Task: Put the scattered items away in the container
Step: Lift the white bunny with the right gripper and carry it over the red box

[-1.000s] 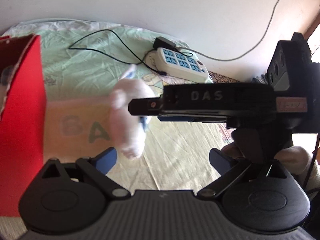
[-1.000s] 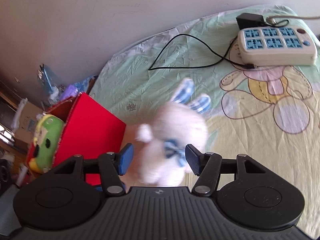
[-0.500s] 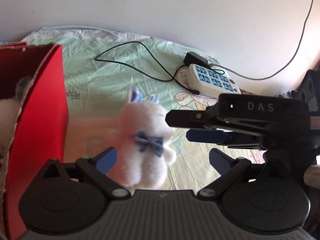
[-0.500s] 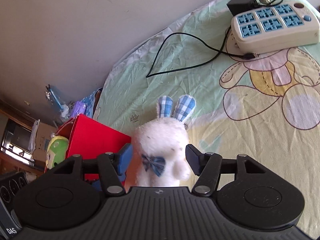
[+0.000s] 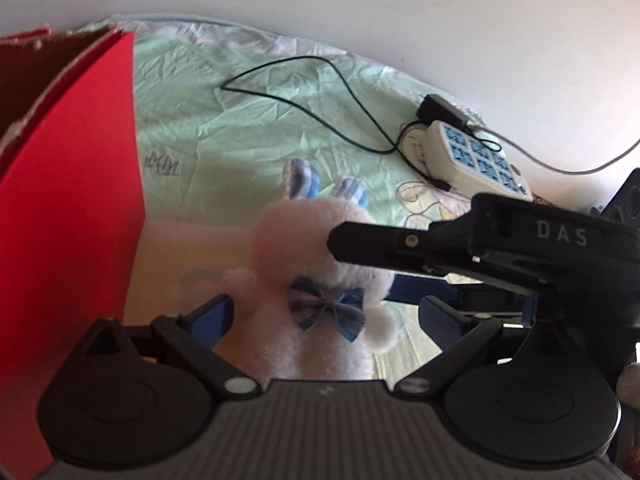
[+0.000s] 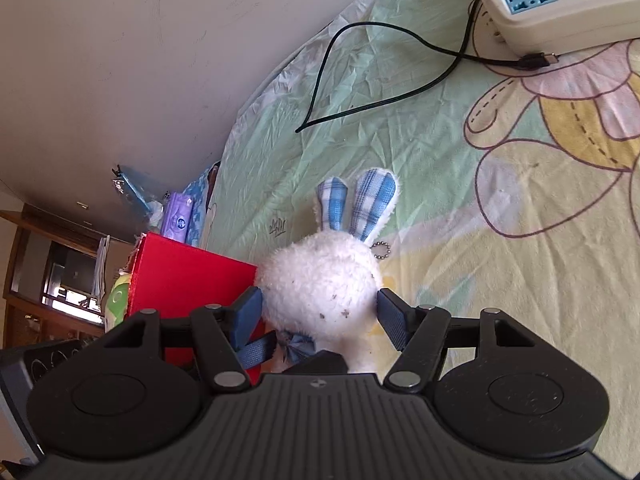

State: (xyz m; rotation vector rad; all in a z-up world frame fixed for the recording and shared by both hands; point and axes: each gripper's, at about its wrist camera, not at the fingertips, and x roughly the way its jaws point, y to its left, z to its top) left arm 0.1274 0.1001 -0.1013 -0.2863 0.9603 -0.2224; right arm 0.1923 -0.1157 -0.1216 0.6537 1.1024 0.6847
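A white plush rabbit (image 5: 312, 280) with blue plaid ears and a blue bow tie sits between the fingers of both grippers. My right gripper (image 6: 320, 312) has its blue pads on either side of the rabbit's head (image 6: 324, 280), touching or nearly touching it. My left gripper (image 5: 324, 316) is open, with the rabbit's body between its fingers, and the pads stand clear of it. The right gripper's black body (image 5: 500, 248) reaches in from the right in the left wrist view. The red box (image 5: 68, 208) stands just left of the rabbit; it also shows in the right wrist view (image 6: 188, 272).
A white power strip (image 5: 476, 156) with blue sockets and a black cable (image 5: 320, 92) lie on the far side of the green and yellow cartoon sheet (image 6: 520, 220). A green plush toy (image 6: 118, 300) sits inside the box. A wall runs behind the bed.
The rabbit has come lower and closer in both views. The right gripper's pads have closed in around its head. The left gripper has moved in closer around its body.
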